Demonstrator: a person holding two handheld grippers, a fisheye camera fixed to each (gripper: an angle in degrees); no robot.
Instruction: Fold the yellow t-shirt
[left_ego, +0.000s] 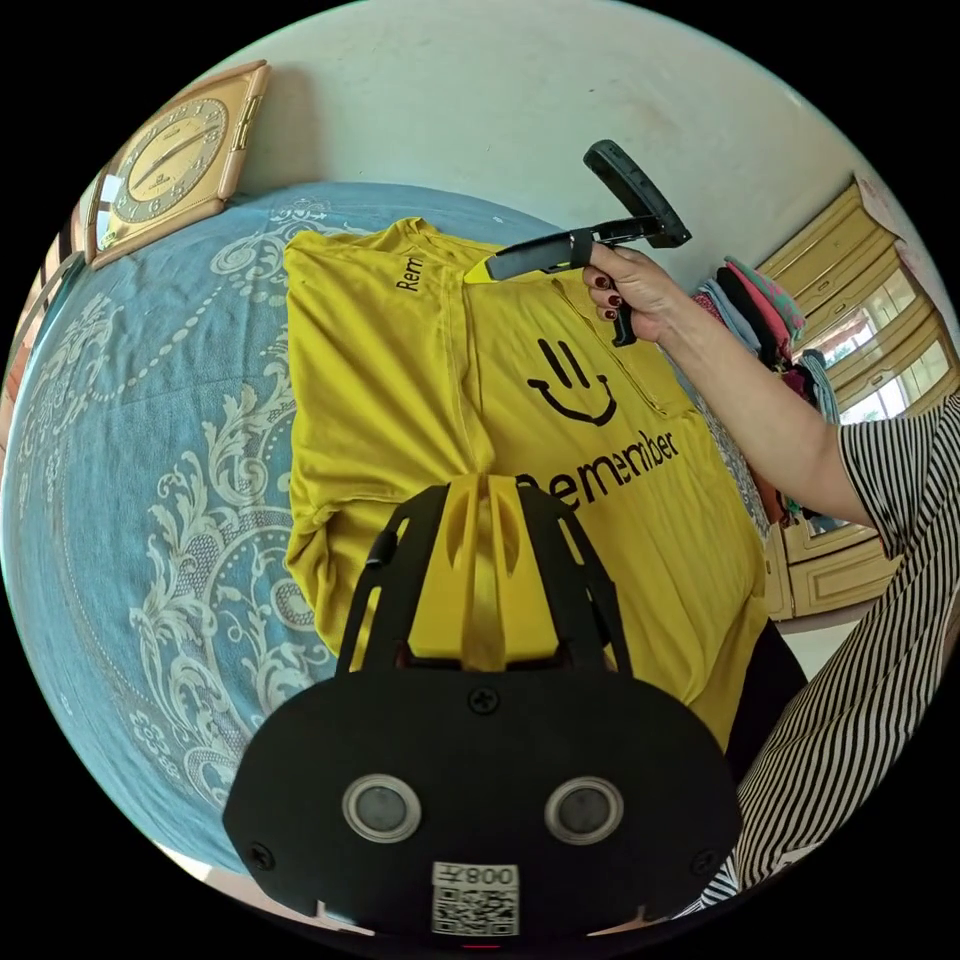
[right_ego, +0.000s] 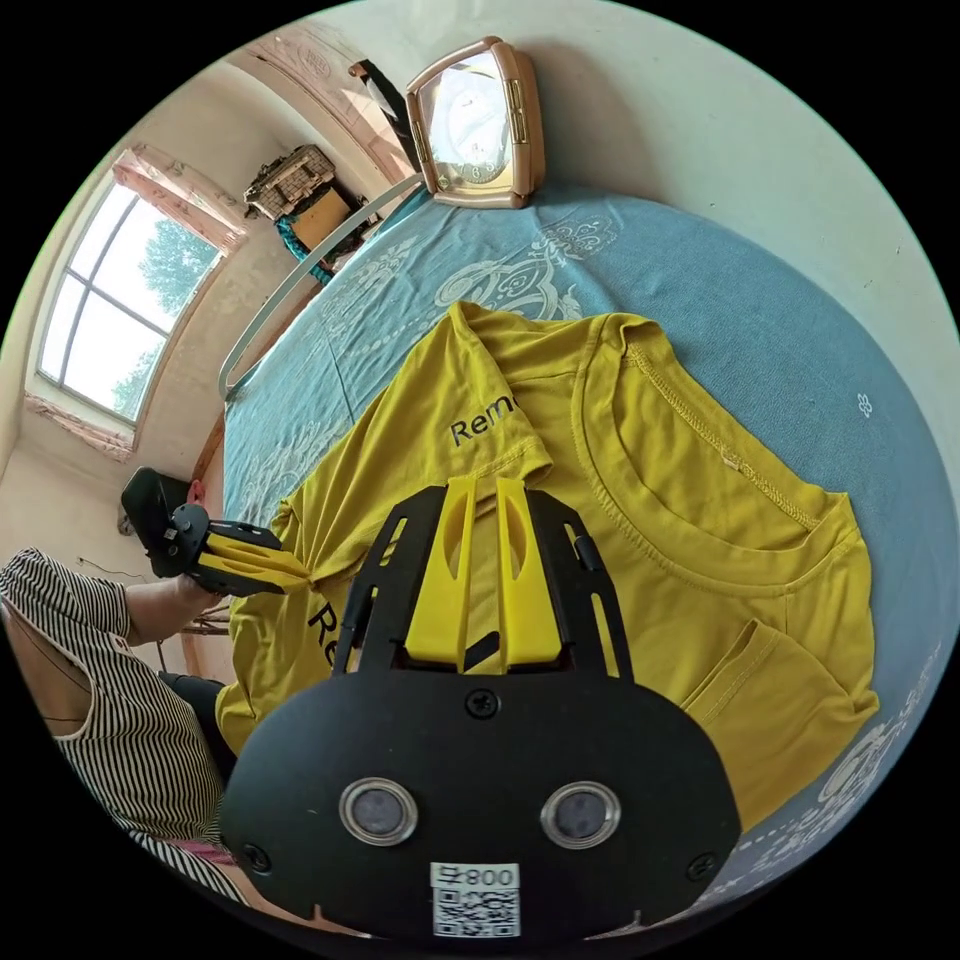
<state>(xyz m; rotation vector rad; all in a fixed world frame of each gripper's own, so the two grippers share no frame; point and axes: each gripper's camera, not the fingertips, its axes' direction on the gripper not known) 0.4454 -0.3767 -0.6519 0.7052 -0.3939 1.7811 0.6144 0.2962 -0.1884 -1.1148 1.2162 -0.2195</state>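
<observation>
The yellow t-shirt (left_ego: 420, 400) lay on a bed covered by a blue patterned bedspread (left_ego: 150, 450), front side up, with one sleeve side already folded inward over the body so that a long crease ran down the chest beside the black smiley print (left_ego: 572, 385). In the left gripper view, the left gripper (left_ego: 487, 490) had its yellow fingers (left_ego: 462, 560) closed together on a bunched ridge of the shirt's fabric near the printed lettering. In that same view the right gripper (left_ego: 478, 268), held in a person's hand (left_ego: 640, 290), reached to the folded sleeve near the collar, its fingers drawn together at the cloth. In the right gripper view, the right gripper's own fingers (right_ego: 448, 570) stood nearly together over the folded sleeve edge just beside the neckline (right_ego: 700, 480); whether fabric sat pinched between them I could not tell. The left gripper (right_ego: 300, 578) showed there too, pinching a gathered fold at the shirt's lower part. A framed clock (right_ego: 480, 120) leaned against the wall at the bed's far edge, and the person wore a striped sleeve (left_ego: 880, 600).
</observation>
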